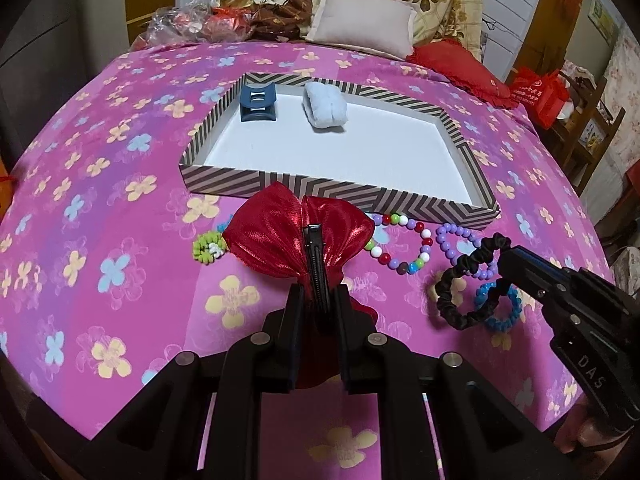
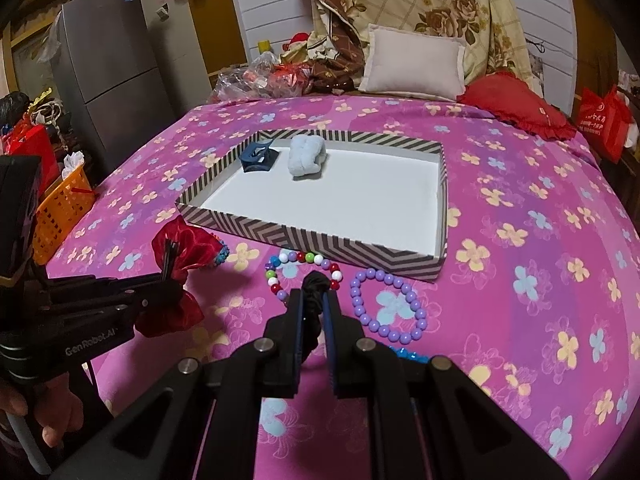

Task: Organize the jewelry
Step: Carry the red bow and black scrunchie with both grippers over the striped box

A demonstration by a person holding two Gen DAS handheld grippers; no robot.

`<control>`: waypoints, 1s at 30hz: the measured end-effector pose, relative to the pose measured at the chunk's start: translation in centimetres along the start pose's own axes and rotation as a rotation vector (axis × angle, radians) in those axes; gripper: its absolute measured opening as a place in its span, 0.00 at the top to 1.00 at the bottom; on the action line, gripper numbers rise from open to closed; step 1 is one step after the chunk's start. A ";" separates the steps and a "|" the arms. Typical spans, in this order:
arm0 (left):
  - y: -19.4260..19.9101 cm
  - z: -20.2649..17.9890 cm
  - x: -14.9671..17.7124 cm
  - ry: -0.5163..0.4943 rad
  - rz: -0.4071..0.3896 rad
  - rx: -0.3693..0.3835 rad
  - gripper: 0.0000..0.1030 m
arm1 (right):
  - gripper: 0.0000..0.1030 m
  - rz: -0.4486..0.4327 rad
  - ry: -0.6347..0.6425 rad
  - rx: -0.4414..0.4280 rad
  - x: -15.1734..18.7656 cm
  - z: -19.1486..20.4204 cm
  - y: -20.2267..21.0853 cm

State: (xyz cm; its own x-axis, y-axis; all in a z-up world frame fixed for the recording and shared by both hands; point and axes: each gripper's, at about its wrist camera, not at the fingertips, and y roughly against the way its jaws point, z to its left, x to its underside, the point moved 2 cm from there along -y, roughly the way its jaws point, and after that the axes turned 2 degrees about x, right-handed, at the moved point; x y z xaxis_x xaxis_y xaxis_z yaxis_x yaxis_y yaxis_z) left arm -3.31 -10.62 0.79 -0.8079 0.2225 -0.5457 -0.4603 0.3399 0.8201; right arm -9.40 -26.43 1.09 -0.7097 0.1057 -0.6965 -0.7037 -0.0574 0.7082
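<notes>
With both pieces pinched and clear of the bedspread, this reads as the carry step: the red bow clip (image 1: 298, 236) sits in the left gripper (image 1: 318, 300), fingers pressed on its black metal clip, and the black scrunchie (image 1: 468, 276) hangs from the right gripper (image 2: 314, 308), fingers squeezed on a bunched fold of it. Both are near the front wall of the striped tray (image 1: 340, 190), which already holds a blue claw clip (image 1: 257, 103) and a pale blue scrunchie (image 1: 324, 106) at its far left. Next move, as I judge it: lift each over the near wall and let go on the bare white floor, spaced apart from those two and from each other. Still loose on the bedspread (image 1: 100, 240): mixed-colour bead bracelet (image 1: 400, 246), purple bead bracelet (image 2: 388, 306), blue coil tie (image 1: 500, 308), green flower tie (image 1: 206, 248). Left view shows the scrunchie's full loop dangling and the green tie; right view hides both, showing only a knot of black fabric. Right view alone shows the purple bracelet whole, the bow from the side, a hand (image 2: 48, 404) on the left handle, an orange basket (image 2: 62, 212).
</notes>
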 end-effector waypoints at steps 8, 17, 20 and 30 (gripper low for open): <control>0.0 -0.4 -0.7 -0.015 -0.006 -0.011 0.88 | 0.91 -0.010 0.001 0.000 -0.8 -0.2 0.2; -0.1 -0.7 -1.6 -0.026 -0.015 -0.022 0.88 | 0.91 -0.018 0.004 0.003 -2.0 -0.7 0.2; -0.2 -0.9 -1.9 -0.028 -0.016 -0.024 0.88 | 0.91 -0.019 -0.001 0.004 -2.3 -0.9 0.1; -0.7 -1.3 -3.6 -0.039 -0.024 -0.027 0.88 | 0.91 -0.018 -0.007 -0.002 -3.4 -1.4 -0.5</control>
State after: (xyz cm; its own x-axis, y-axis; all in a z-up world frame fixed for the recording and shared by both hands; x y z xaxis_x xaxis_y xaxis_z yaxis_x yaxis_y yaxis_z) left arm -0.61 -12.85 2.43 -0.7815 0.2505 -0.5714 -0.4897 0.3211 0.8106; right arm -6.66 -28.10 2.93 -0.6964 0.1137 -0.7086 -0.7166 -0.0575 0.6951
